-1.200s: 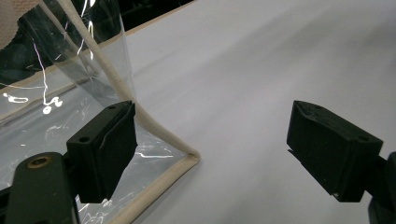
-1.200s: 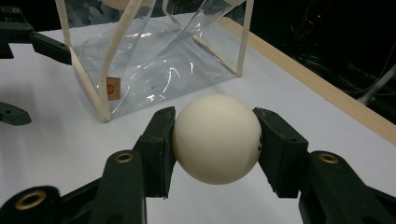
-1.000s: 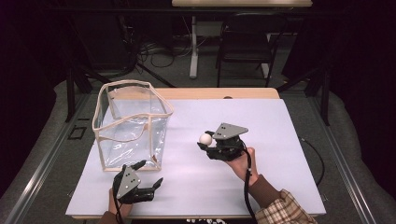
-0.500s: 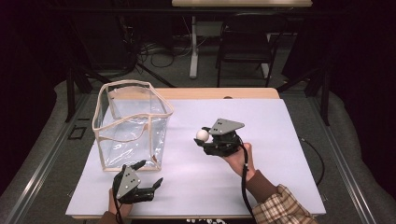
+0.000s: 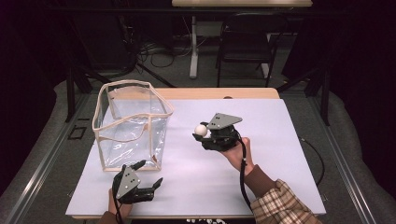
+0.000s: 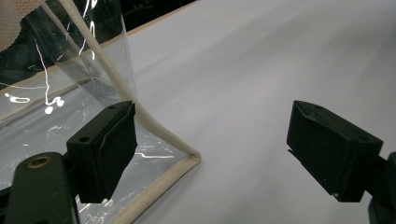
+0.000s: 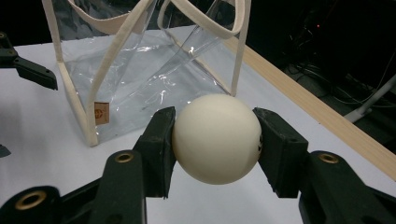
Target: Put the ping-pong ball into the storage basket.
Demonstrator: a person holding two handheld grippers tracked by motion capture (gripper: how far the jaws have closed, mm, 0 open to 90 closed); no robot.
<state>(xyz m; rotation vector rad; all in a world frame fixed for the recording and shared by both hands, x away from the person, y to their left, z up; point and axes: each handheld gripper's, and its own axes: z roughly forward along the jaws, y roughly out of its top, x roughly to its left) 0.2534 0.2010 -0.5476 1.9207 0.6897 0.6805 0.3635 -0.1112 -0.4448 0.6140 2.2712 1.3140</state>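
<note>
High view: I see a white table (image 5: 280, 140) across the middle of the frame. A clear bag (image 5: 130, 123) with cream trim stands upright at centre left. My right gripper (image 5: 201, 135) sits just right of centre, above the table, well apart from the bag, with a white ball (image 5: 201, 129) pinched at its tip. My left gripper (image 5: 149, 175) lies at lower left, just below the bag's near corner, jaws spread.

Left gripper view: I note both black jaws standing wide apart, nothing between them. The bag's cream-edged bottom corner (image 6: 187, 158) lies at lower left, beside the left-hand jaw; whether they touch I cannot tell.

Right gripper view: I log the ball (image 7: 217, 138) at centre frame, clamped between the two jaws, pads pressing on both its sides. The bag (image 7: 149, 70) stands behind it in the upper half.
</note>
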